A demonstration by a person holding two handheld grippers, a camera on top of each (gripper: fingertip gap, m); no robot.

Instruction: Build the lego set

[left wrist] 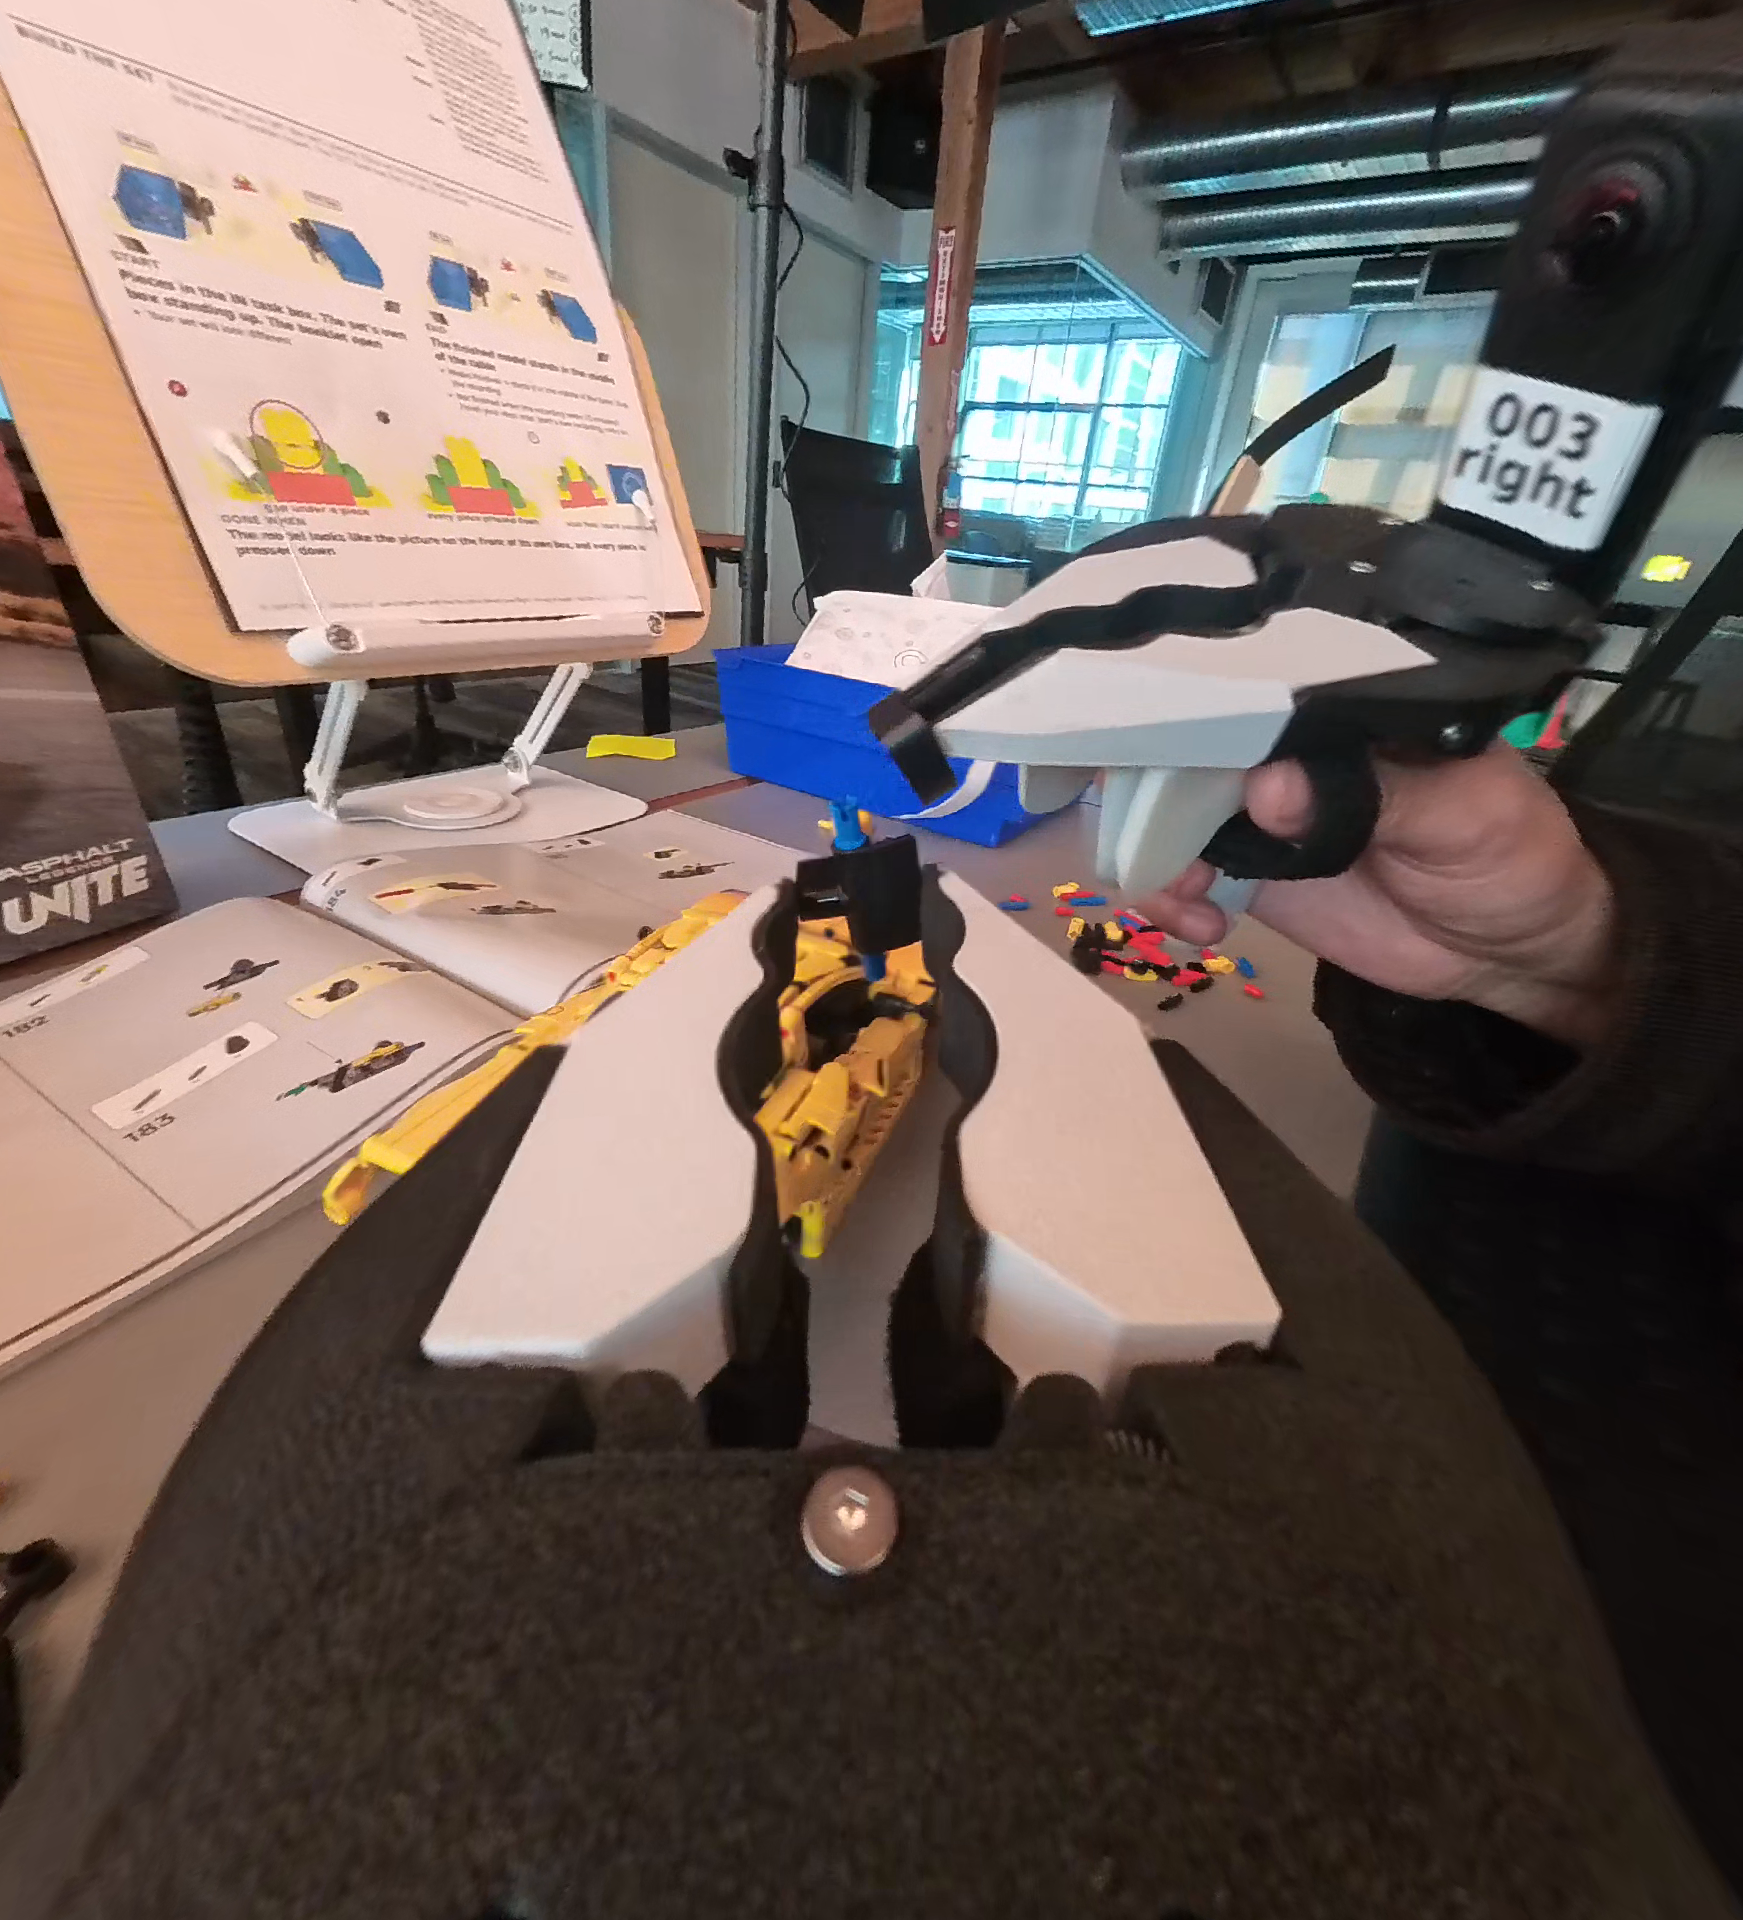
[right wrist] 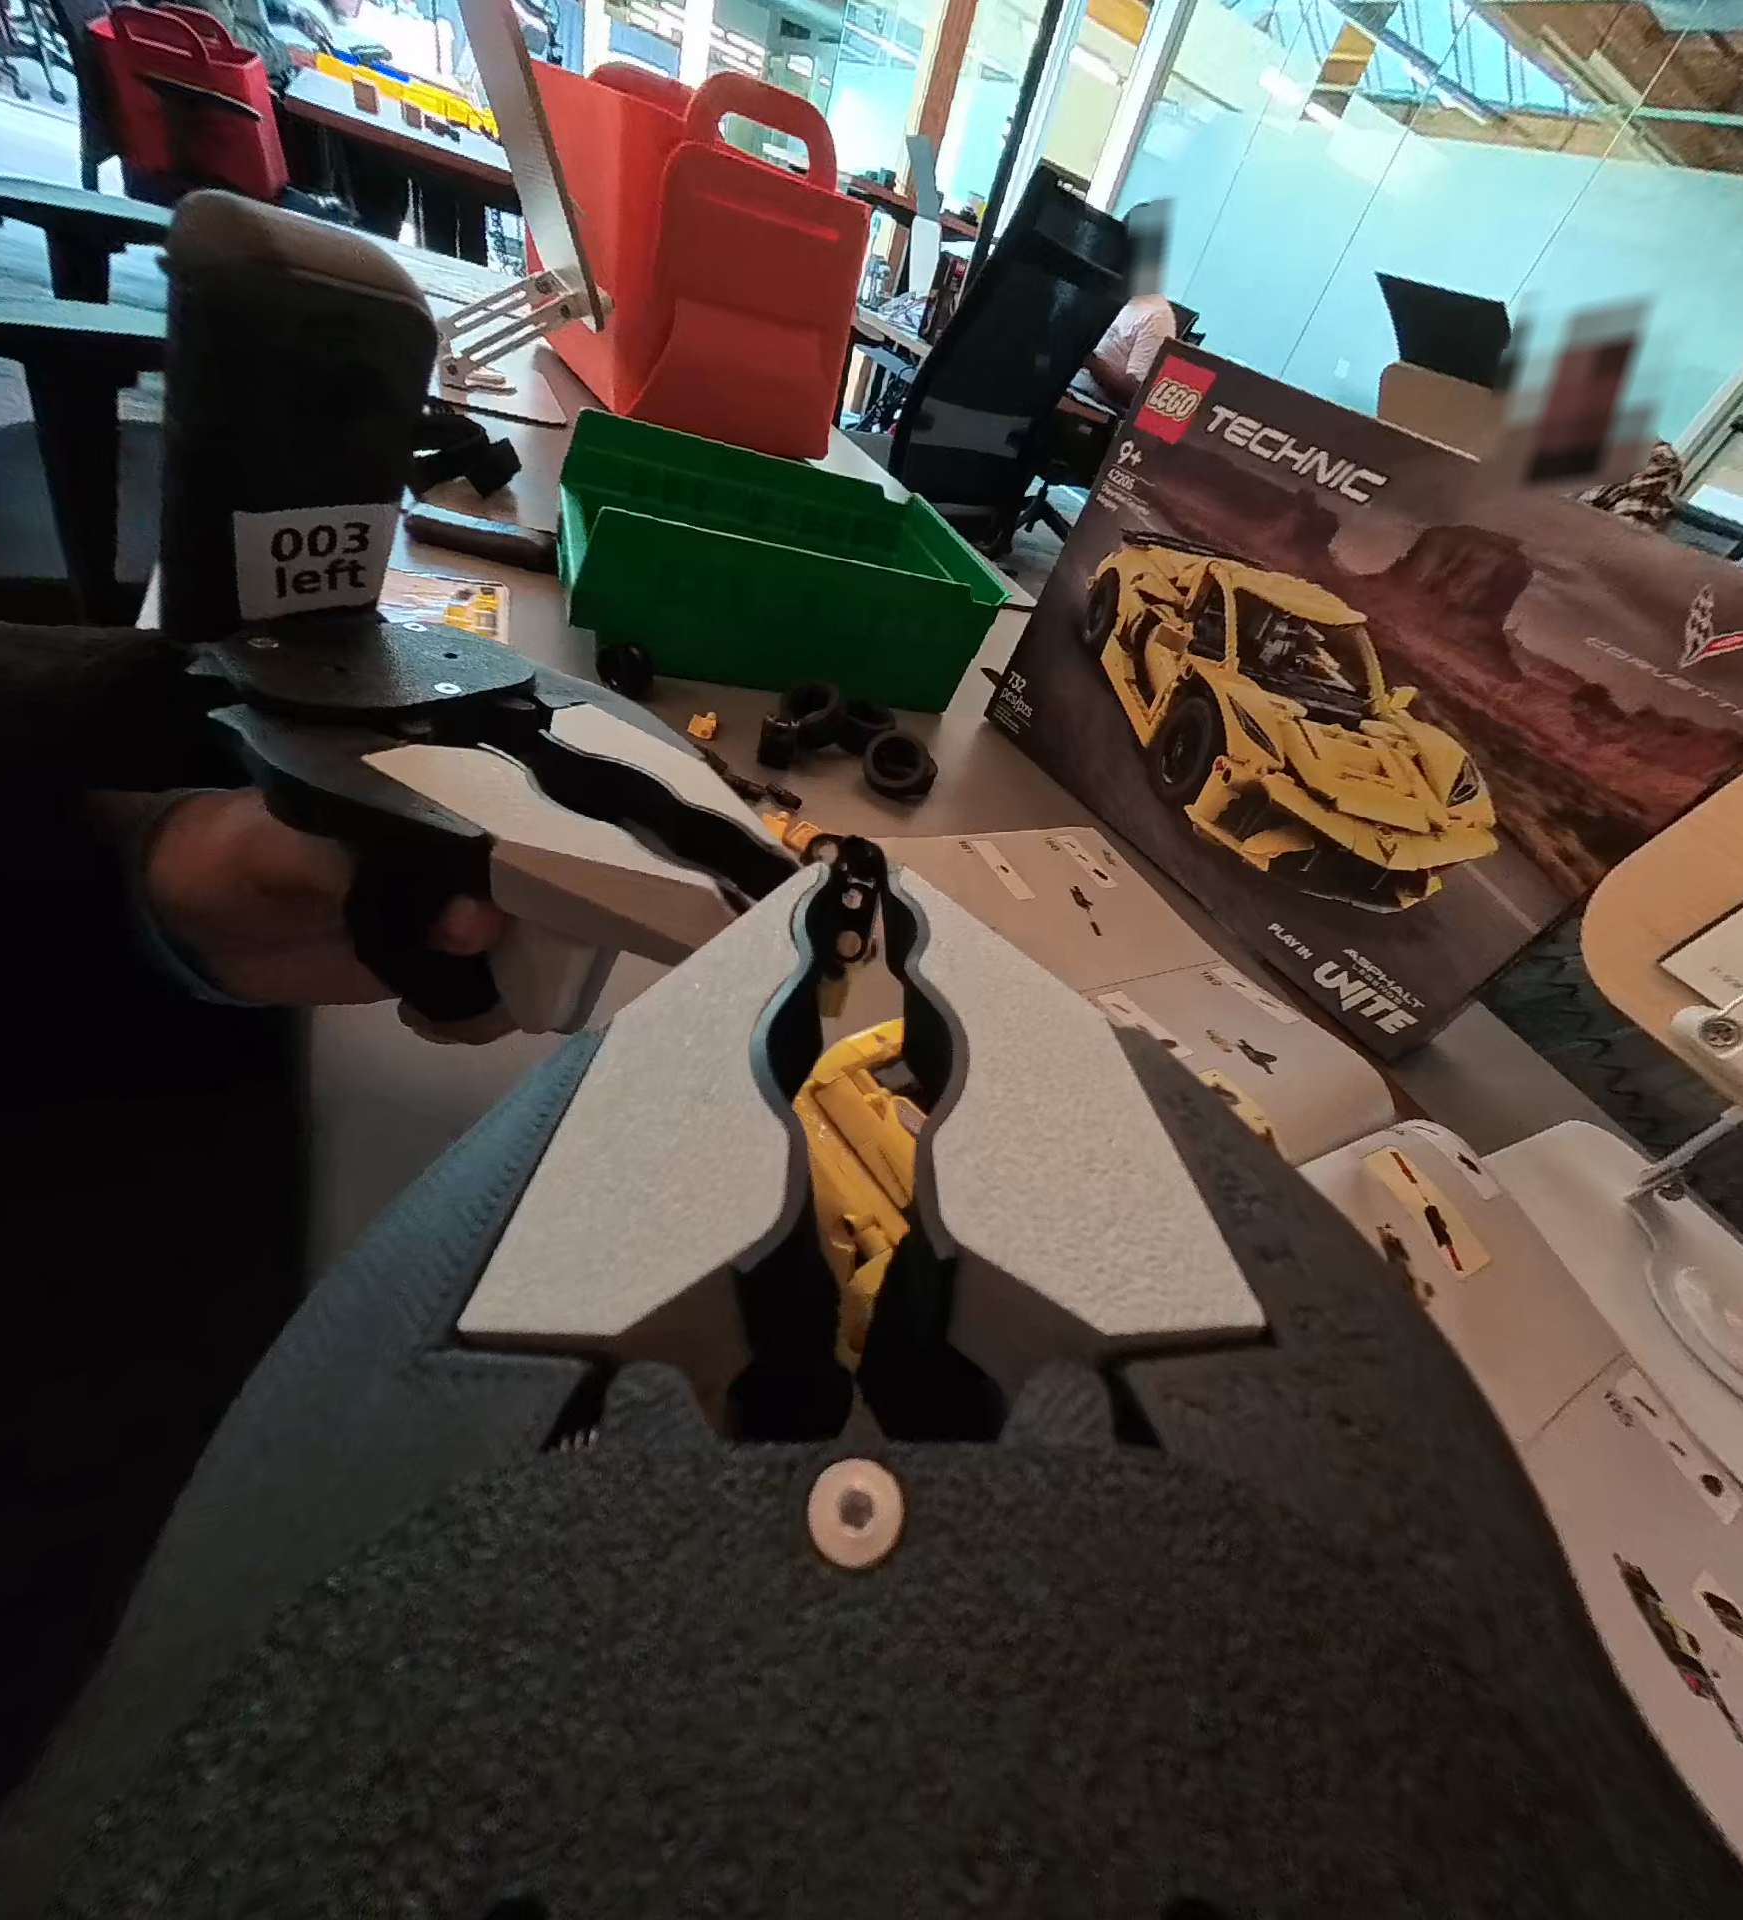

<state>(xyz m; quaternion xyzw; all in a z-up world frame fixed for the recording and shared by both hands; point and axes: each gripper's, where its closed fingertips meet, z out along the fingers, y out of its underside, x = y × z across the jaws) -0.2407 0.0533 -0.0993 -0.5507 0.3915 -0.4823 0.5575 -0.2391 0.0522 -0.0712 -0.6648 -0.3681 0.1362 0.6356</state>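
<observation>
- Nearest the lens in the left wrist view, the left gripper (left wrist: 862, 883) has its 2 fingers pinched together on a small black piece (left wrist: 862, 883) with a blue pin, held just above the yellow model (left wrist: 846, 1091).
- Right gripper (right wrist: 851, 894) is likewise clamped on a slim black holed part (right wrist: 851, 904), also just above the yellow model (right wrist: 862, 1143).
- Beyond the model, the set's box (right wrist: 1366, 665) stands upright, and an open instruction booklet (left wrist: 223, 1039) lies flat beside the model.
- Left of the box, a green bin (right wrist: 763, 561) shows no contents from this angle; black tyres (right wrist: 846, 727) lie on the table just in front of it.
- Behind the model, a blue bin (left wrist: 805, 717) holds a pale sheet or bag.
- Small loose red, yellow, blue and black pieces (left wrist: 1147, 945) are scattered right of the model.
</observation>
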